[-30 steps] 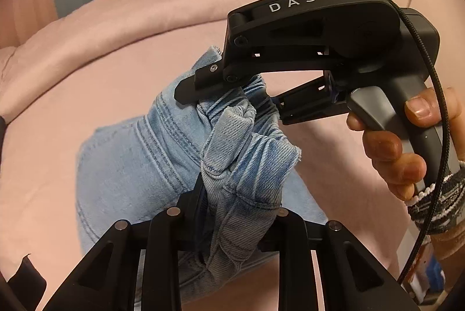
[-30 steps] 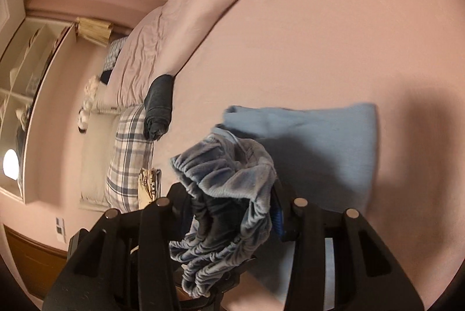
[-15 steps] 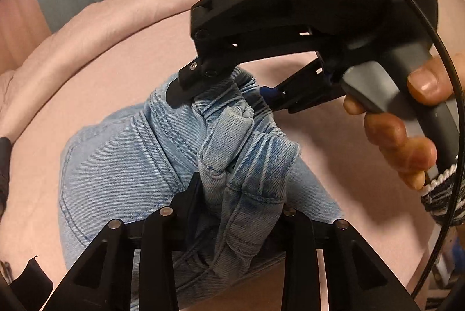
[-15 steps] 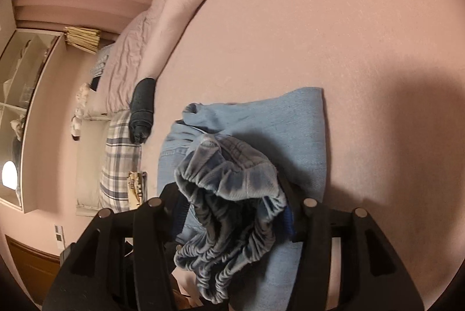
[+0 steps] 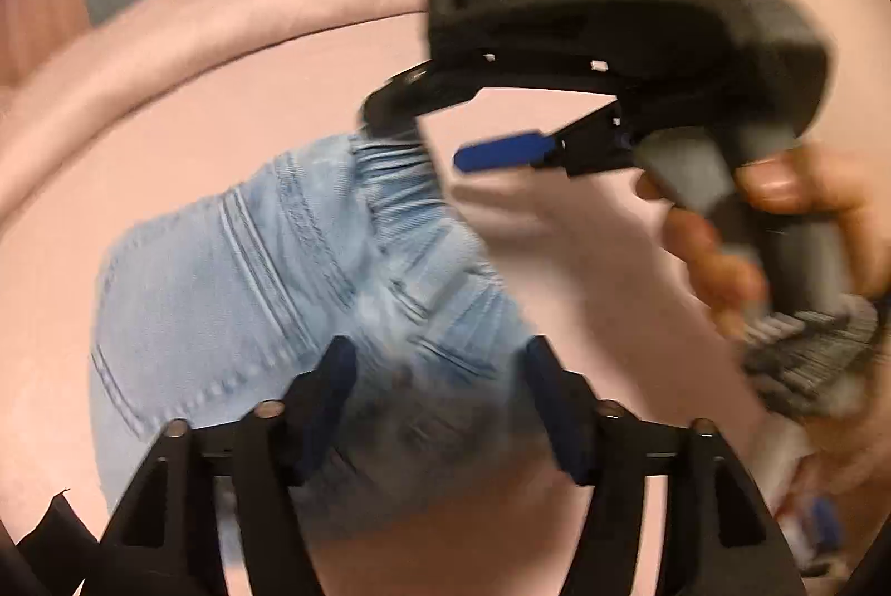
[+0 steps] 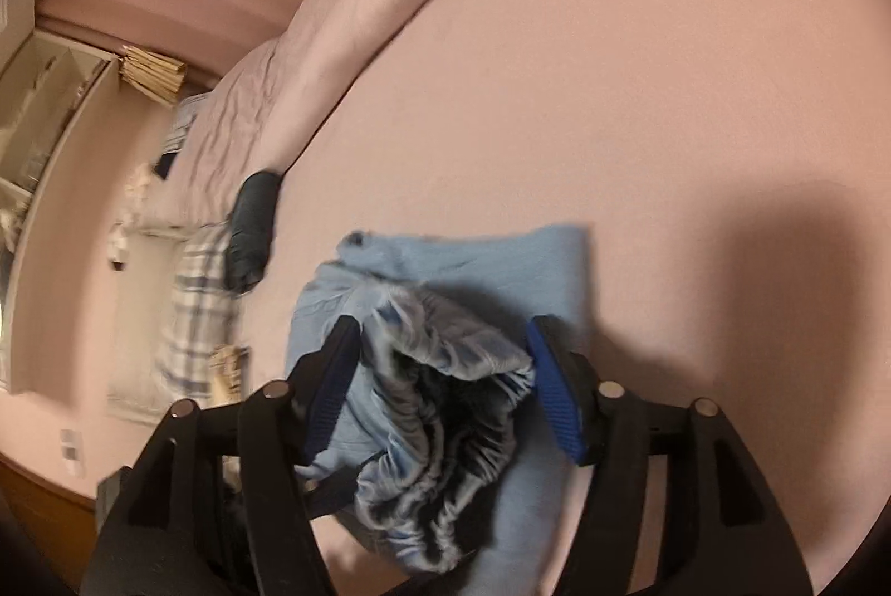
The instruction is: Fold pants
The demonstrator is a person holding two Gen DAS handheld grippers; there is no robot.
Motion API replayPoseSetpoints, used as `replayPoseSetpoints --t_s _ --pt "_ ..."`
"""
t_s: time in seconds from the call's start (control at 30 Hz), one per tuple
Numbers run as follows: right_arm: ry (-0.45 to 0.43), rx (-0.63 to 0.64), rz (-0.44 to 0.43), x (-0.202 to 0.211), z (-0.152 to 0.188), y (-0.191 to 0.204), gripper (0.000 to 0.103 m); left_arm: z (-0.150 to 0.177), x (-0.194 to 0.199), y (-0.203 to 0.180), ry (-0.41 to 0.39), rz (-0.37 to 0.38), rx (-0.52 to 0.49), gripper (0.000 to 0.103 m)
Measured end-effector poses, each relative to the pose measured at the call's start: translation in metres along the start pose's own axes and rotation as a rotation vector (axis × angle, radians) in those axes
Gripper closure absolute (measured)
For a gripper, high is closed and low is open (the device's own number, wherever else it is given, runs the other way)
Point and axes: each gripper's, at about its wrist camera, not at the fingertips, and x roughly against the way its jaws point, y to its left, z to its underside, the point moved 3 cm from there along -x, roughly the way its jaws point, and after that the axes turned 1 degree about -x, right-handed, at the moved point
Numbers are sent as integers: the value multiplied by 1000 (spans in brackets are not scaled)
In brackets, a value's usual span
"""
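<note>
Both hand-held grippers, left (image 5: 440, 406) and right (image 6: 440, 373), just opened around folded pants (image 5: 250, 295).

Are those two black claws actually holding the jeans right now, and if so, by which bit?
Nothing is gripped. Both the left claw and right claw have just been opening; the jeans' gathered waistband lies loose between their spread pads.

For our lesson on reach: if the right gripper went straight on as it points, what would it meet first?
Most likely the bunched waistband of the jeans, lying between the right gripper's open jaws; they have just been opening. Depth is unclear.
</note>
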Motion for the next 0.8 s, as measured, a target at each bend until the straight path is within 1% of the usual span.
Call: replayPoseSetpoints --t_s 0.07,0.1,0.13,0.17,0.2,0.23,0.27,0.3,0.37,0.43,0.47,0.53,0.57,0.6,0.63,0.67,0.7,0.73,0.77,0.8 --pt "-85 44 96 26 -4 7 35 1 26 6 -45 101 58 37" --pt "-111 75 111 36 -5 13 36 0 43 12 -80 143 87 37" --pt "-135 107 105 46 -5 22 36 0 58 21 -119 154 110 36" --pt "-150 140 94 54 -4 32 36 1 74 38 -162 137 136 35" --pt "-157 185 87 59 -2 46 38 0 81 51 -182 100 155 34" --pt "-159 227 85 62 1 59 41 1 86 65 -195 54 174 34" --pt "-152 258 79 61 4 70 44 0 90 86 -195 -1 218 34" --pt "-136 292 66 57 8 81 48 1 90 97 -190 -16 249 34" --pt "-101 337 67 45 15 99 51 5 88 123 -184 -26 321 34" --pt "-84 382 94 28 19 110 53 10 82 126 -173 -12 339 34" --pt "-77 399 110 21 20 112 53 12 75 126 -166 -8 328 34" --pt "-41 411 137 4 23 109 55 21 58 122 -125 -40 275 34" --pt "-33 416 167 -1 26 103 55 29 39 117 -73 -73 245 34" --pt "-19 424 225 -9 30 93 55 38 29 115 -47 -91 227 34" --pt "-4 423 279 -14 34 82 58 50 20 112 -40 -120 197 34" --pt "17 407 305 -20 42 69 61 56 15 107 -56 -146 153 34" --pt "44 382 306 -25 51 54 71 58 16 102 -89 -160 111 34" --pt "35 378 315 -25 58 42 79 58 18 101 -96 -156 100 34" --pt "-1 394 310 -20 62 38 82 56 18 105 -90 -135 112 34" --pt "-27 403 287 -15 63 35 82 53 20 110 -79 -103 134 34"
